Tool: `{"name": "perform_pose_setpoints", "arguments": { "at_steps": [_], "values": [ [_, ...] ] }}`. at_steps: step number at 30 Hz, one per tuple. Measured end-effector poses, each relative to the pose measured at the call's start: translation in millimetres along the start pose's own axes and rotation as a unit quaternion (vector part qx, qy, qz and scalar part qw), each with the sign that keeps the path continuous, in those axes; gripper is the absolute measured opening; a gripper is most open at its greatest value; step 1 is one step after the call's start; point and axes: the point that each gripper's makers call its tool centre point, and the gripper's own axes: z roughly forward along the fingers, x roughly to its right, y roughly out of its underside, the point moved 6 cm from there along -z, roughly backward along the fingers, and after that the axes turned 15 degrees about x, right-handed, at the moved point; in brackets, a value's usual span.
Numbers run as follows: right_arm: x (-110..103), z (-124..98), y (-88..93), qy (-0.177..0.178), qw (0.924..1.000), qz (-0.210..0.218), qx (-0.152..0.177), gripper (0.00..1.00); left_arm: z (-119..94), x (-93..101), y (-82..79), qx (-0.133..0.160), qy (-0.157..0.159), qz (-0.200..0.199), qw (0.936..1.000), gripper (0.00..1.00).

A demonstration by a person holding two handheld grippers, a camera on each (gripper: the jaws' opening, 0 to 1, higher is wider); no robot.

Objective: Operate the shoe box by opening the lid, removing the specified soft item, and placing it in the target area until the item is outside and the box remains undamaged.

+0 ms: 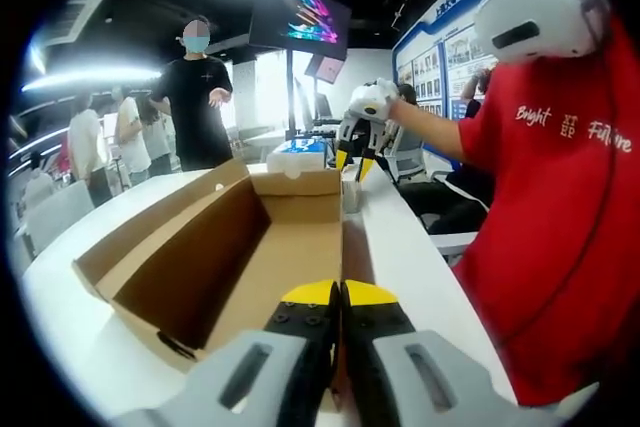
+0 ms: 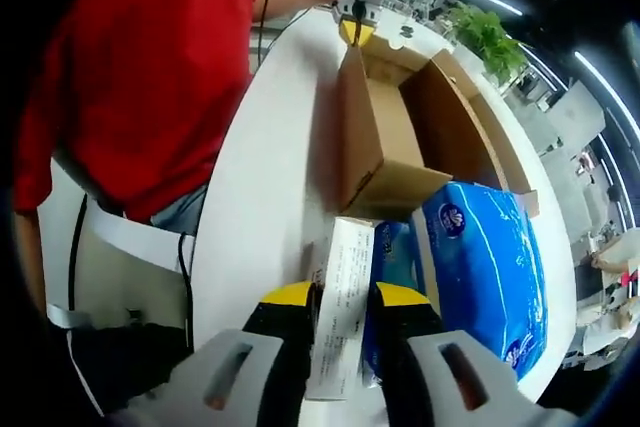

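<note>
White table: right gripper jaws clamp tissue pack.

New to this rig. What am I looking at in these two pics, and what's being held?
No robot here: a person in a red shirt holds a two-finger gripper in each hand. Each gripper carries a fisheye camera looking along its own fingers, hence the round, warped pictures.

The left gripper view looks into an open, empty cardboard box on a white table. The left gripper looks shut on the box's near wall.

The right gripper view looks back from the other end of the box. The right gripper is shut on a white printed piece beside a blue tissue pack lying outside the box. I cannot tell whether the piece belongs to the pack.
</note>
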Motion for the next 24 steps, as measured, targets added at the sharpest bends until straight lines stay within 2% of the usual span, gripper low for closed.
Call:
{"name": "perform_pose_setpoints", "arguments": {
  "at_steps": [6, 20, 24],
  "values": [
    [-1.2, -1.1, 0.2, -0.003, 0.9997, -0.026, 0.003, 0.20, -0.2, -0.3, 0.0, 0.000, 0.000, 0.000, 1.0000, 0.01],
    [-0.3, -3.1, 2.7, -0.013, 0.9991, -0.038, 0.016, 0.20, -0.3, -0.8, 0.0, 0.002, -0.002, 0.000, 1.0000, 0.01],
    [-0.8, -2.5, 1.3, -0.028, 0.9981, -0.051, 0.019, 0.20, 0.0, -0.7, -0.1, 0.002, -0.002, 0.000, 1.0000, 0.01]
  ]
}}
